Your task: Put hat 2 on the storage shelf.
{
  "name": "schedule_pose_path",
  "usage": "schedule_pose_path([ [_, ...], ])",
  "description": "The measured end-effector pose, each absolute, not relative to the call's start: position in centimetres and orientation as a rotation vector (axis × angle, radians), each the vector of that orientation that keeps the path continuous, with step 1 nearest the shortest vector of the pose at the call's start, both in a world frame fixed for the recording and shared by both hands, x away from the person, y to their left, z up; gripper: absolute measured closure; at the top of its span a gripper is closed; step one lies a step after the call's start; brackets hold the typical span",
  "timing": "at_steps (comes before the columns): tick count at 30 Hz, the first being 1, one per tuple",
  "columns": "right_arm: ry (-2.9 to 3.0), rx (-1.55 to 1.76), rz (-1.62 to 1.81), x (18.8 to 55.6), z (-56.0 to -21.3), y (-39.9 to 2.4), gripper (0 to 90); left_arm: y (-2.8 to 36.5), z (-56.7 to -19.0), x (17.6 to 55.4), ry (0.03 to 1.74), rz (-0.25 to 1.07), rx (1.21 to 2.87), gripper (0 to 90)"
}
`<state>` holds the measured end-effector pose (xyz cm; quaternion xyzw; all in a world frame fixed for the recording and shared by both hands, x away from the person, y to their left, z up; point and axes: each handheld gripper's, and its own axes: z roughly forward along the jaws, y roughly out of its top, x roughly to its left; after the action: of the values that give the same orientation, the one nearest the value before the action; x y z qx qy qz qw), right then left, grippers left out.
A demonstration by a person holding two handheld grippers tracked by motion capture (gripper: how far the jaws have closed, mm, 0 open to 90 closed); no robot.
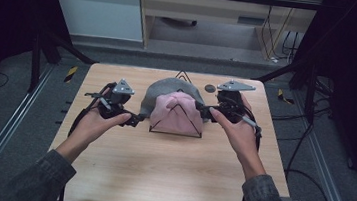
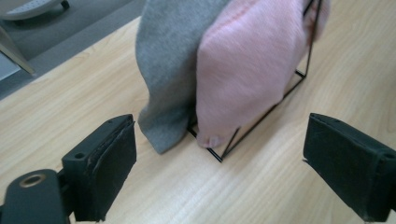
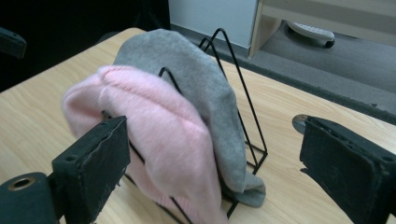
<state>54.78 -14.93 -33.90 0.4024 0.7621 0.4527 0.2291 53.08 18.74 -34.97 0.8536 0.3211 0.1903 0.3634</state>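
Your sleeved forearms reach forward, your left gripper [image 1: 137, 119] and right gripper [image 1: 200, 108] both spread and holding nothing, flanking the wire rack [image 1: 181, 75], where the pink beanie [image 1: 178, 111] hangs before the grey beanie [image 1: 165, 90].

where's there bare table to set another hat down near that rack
The widest bare stretch of table lies between the wire rack and the near edge, between the person's forearms. Narrower strips run along the left and right edges. The middle is crowded: pink hat, grey hat and both open hand-held grippers, left and right.
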Motion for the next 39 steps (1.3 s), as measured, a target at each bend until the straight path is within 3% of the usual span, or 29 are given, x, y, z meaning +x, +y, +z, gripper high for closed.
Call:
schedule_pose_path([
  [19, 2.161, 1.075, 1.151, 50.0, -37.0, -18.8, 7.2, 21.9, -38.5, 49.8, 0.811, 0.438, 2.241, 5.3],
  [22, 2.178, 1.078, 1.127, 49.4, -37.7, -19.4, 11.0, 22.3, -39.1, 49.7, 0.813, 0.429, 2.249, 5.2],
  [39, 2.269, 1.156, 1.045, 47.1, -43.1, -22.0, 10.9, 24.0, -43.0, 49.3, 0.883, 0.369, 2.291, 5.2],
])
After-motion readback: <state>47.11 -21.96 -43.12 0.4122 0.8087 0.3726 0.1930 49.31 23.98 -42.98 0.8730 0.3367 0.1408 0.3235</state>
